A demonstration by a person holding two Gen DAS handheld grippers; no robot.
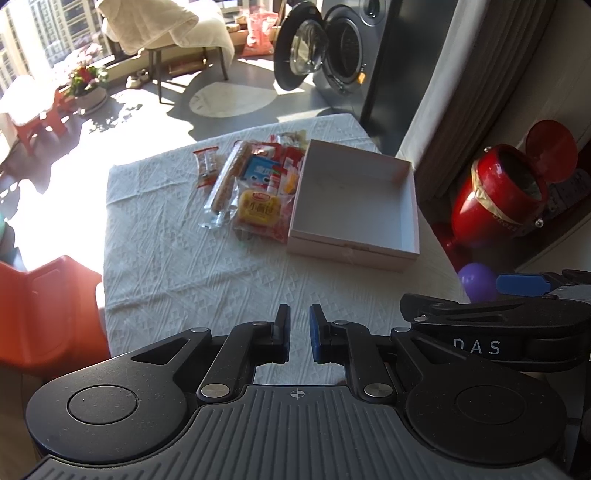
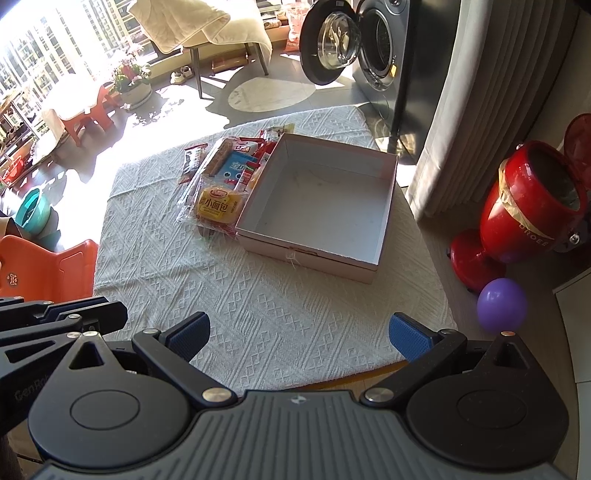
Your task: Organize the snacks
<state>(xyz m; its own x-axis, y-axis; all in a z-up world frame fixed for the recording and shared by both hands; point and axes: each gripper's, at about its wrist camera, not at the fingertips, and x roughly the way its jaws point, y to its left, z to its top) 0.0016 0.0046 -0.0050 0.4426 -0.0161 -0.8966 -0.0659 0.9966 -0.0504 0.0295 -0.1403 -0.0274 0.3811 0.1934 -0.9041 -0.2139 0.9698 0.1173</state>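
Note:
A pile of snack packets (image 1: 251, 184) lies on the white tablecloth (image 1: 184, 266), with a yellow bread packet (image 1: 257, 208) in front; the pile also shows in the right wrist view (image 2: 221, 177). An empty pale pink box (image 1: 354, 206) stands open just right of the pile, and shows in the right wrist view too (image 2: 317, 206). My left gripper (image 1: 299, 338) hovers over the near table edge, jaws nearly closed with a narrow gap, holding nothing. My right gripper (image 2: 299, 336) is wide open and empty, also at the near edge, to the right of the left one.
An orange plastic chair (image 1: 48, 310) stands left of the table. A red bin (image 2: 535, 203) and a purple ball (image 2: 501, 304) are on the floor to the right. A washing machine with open door (image 1: 332, 48) and a draped chair (image 1: 170, 29) stand behind.

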